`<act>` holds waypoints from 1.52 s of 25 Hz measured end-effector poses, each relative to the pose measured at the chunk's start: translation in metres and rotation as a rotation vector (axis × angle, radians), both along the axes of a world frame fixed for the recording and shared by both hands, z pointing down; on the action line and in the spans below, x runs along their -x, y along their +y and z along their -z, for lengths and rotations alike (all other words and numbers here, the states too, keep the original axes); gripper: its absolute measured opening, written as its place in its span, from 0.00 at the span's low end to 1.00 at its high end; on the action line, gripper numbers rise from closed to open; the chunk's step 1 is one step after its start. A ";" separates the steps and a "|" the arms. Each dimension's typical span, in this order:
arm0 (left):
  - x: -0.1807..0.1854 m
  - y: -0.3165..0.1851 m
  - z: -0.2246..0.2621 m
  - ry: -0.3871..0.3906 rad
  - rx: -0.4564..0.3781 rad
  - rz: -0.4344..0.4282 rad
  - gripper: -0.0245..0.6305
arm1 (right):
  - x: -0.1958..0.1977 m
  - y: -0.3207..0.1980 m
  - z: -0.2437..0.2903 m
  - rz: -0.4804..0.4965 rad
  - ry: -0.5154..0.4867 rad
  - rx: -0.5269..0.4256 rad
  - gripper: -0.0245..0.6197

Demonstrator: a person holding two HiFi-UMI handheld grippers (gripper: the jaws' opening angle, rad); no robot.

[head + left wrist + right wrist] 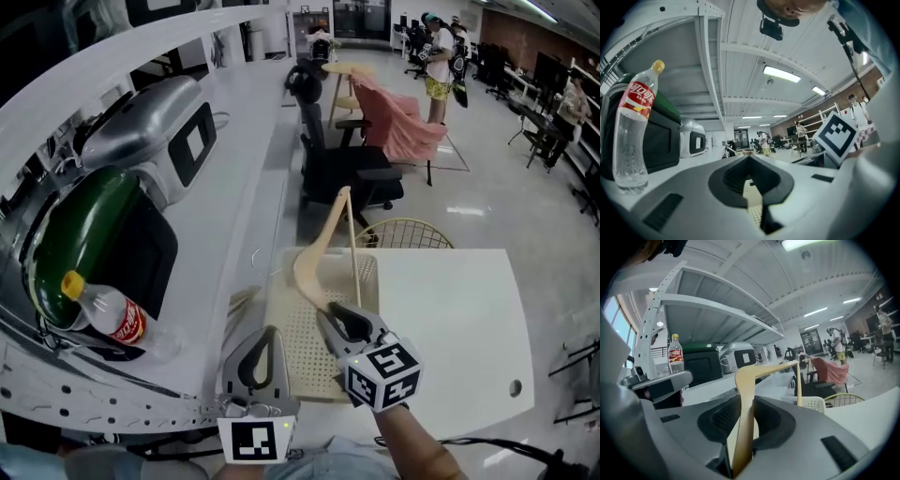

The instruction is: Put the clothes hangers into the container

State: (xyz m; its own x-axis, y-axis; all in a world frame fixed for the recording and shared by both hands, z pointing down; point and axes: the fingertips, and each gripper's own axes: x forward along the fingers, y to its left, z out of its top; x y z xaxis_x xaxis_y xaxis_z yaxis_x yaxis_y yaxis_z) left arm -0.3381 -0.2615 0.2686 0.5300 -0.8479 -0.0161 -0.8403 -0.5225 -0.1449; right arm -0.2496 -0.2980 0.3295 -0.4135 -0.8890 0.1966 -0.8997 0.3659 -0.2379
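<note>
A pale wooden clothes hanger [319, 258] sticks up and away from my right gripper [336, 314], which is shut on one of its arms. In the right gripper view the hanger [754, 373] runs up between the two dark pads and bends right. It hangs over a cream perforated container [291, 366] on the white table [450, 319]. My left gripper [270, 333] rests at the container's left edge, its jaw tips together with nothing between them. The left gripper view shows the container's mesh [754, 206] through a gap behind the jaws.
A cola bottle [103, 314] lies beside a green and black appliance [94, 234] on the left bench, with a silver appliance [159, 127] behind. A black office chair [347, 169] and a round wire frame [408, 234] stand beyond the table. People stand far back.
</note>
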 end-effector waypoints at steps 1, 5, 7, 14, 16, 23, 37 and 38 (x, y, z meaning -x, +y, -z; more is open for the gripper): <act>0.001 -0.002 -0.003 -0.002 0.009 -0.001 0.06 | 0.003 -0.002 -0.007 0.000 -0.009 0.014 0.19; 0.004 -0.012 -0.015 -0.007 0.043 -0.008 0.06 | 0.011 -0.011 -0.032 -0.001 -0.029 0.063 0.19; 0.005 -0.018 -0.021 -0.013 0.053 -0.011 0.06 | 0.013 -0.016 -0.043 -0.005 -0.036 0.079 0.19; 0.005 -0.032 -0.031 -0.003 0.083 -0.014 0.06 | 0.018 -0.024 -0.071 -0.009 -0.043 0.124 0.19; 0.006 -0.034 -0.032 -0.011 0.062 -0.016 0.06 | 0.021 -0.024 -0.079 -0.005 -0.038 0.136 0.19; 0.009 -0.039 -0.044 -0.004 0.099 -0.016 0.06 | 0.023 -0.029 -0.096 0.003 -0.069 0.193 0.20; 0.019 -0.040 -0.046 -0.002 0.108 0.011 0.05 | 0.023 -0.034 -0.106 -0.001 -0.109 0.236 0.20; 0.019 -0.038 -0.046 -0.003 0.107 0.013 0.06 | 0.023 -0.033 -0.103 0.000 -0.108 0.229 0.20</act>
State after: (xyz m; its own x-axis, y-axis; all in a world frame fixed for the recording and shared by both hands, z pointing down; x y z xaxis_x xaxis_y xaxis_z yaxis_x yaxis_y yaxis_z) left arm -0.3568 -0.2995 0.3144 0.5192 -0.8513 0.0760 -0.8465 -0.5244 -0.0915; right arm -0.2728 -0.3310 0.4329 -0.4428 -0.8263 0.3480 -0.8648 0.2912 -0.4091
